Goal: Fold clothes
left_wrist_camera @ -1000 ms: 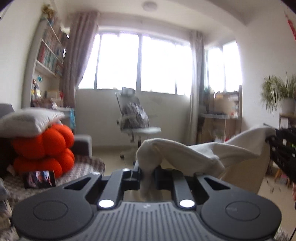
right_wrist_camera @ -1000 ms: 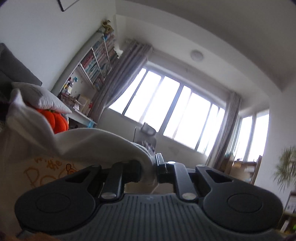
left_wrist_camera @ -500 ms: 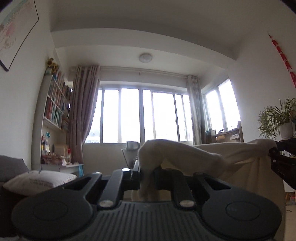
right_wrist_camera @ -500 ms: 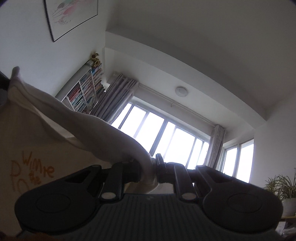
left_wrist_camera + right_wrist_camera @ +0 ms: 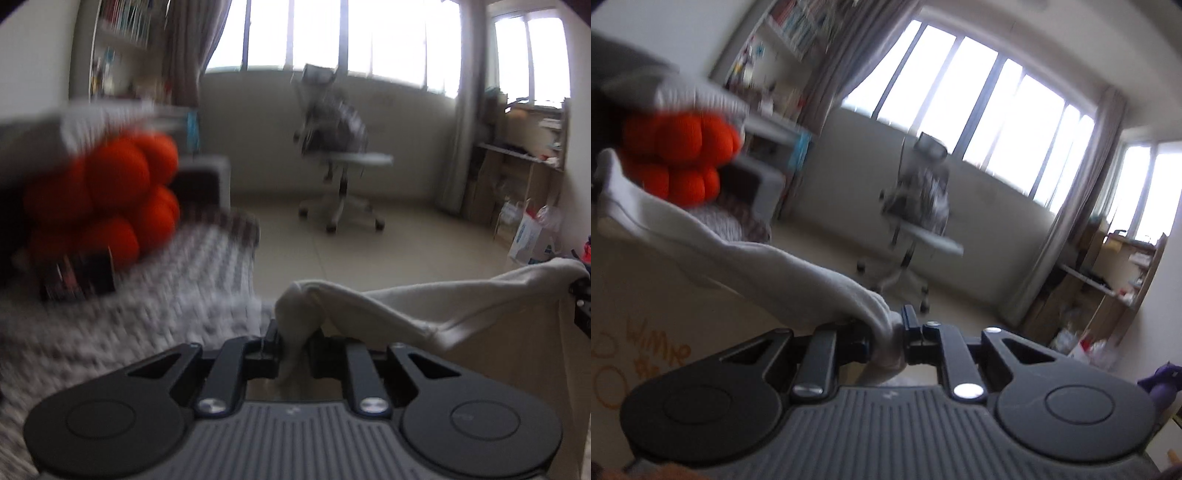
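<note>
Orange cushion (image 5: 107, 195): far left in both views, lumpy, round lobes, blurred; grey pillow (image 5: 74, 129) on top of it; sits on a dark sofa.
Knit throw (image 5: 177, 288): grey-white, spread below/in front of the cushion, left wrist view; a small dark box (image 5: 77, 275) rests on it nr the cushion.
Left tongs (image 5: 293, 350): closed on a bunched corner of the cream garment (image 5: 406, 314); cloth pinched betw. the two fingers, a tail of it hanging down thru the gap.
Cream garment: held up in the air betw. both tongs, not lying on anything; top edge runs from left tongs rightward to the frame's right edge, where the other black tool (image 5: 581, 306) holds it; the body hangs below as a flat sheet. In right wrist view orange lettering (image 5: 646, 354) shows on the hanging part, lower left.
Right tongs (image 5: 886, 343): closed on the other corner of the garment, cloth wadded betw. the fingers; from there the fabric stretches up-left toward the cushion.
Office chair (image 5: 340, 147): mid-room, on castors, w/ sth grey draped on its back; stands on a pale tile floor (image 5: 406, 240) under the windows (image 5: 960, 99).
Curtains (image 5: 184, 51): grey, beside the windows.
Shelving (image 5: 524, 155): right side, wooden, cluttered; bags on the floor at its foot.
Sharpness: both views motion-blurred, left part esp.
</note>
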Action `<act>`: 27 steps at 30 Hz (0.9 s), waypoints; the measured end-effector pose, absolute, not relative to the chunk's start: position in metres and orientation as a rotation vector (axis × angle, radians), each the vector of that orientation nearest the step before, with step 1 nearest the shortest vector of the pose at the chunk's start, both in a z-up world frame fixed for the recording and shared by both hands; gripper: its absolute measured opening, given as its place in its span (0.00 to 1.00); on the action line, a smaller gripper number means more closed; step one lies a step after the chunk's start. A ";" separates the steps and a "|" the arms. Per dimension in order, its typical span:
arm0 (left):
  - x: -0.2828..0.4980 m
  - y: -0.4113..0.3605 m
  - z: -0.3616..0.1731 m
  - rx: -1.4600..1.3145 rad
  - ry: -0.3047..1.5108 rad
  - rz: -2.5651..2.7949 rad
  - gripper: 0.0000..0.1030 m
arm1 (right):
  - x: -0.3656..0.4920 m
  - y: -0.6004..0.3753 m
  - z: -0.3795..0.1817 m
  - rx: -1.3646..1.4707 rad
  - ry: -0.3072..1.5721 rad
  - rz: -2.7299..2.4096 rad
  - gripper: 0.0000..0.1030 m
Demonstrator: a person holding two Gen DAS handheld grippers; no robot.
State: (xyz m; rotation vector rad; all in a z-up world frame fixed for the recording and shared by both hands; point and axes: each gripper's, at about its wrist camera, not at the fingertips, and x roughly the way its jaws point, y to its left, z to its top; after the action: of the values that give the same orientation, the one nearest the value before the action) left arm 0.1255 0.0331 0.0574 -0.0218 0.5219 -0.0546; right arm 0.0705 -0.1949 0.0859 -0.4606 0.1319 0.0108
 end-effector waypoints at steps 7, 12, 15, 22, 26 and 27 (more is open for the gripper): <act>0.188 0.060 0.044 -0.066 0.565 0.000 0.14 | 0.157 -0.172 0.043 -0.522 0.263 -0.003 0.15; 0.199 0.072 0.040 -0.115 0.608 0.023 0.22 | 0.209 -0.154 0.019 -0.566 0.342 -0.023 0.15; 0.182 0.081 0.039 -0.118 0.607 0.030 0.46 | 0.222 -0.144 0.001 -0.574 0.395 -0.036 0.15; 0.120 0.127 0.036 -0.158 0.628 0.052 0.74 | 0.213 -0.149 -0.005 -0.545 0.432 -0.057 0.39; 0.069 0.147 0.025 -0.193 0.667 0.067 0.74 | 0.184 -0.163 0.020 -0.381 0.406 0.007 0.42; 0.054 0.149 0.025 -0.194 0.666 0.067 0.74 | 0.174 -0.165 0.024 -0.348 0.415 0.036 0.43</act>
State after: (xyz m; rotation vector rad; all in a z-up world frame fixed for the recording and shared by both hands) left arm 0.0542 0.1491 0.0245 -0.1939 0.6657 0.0665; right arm 0.1741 -0.1649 0.0240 -0.3479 0.4152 0.0356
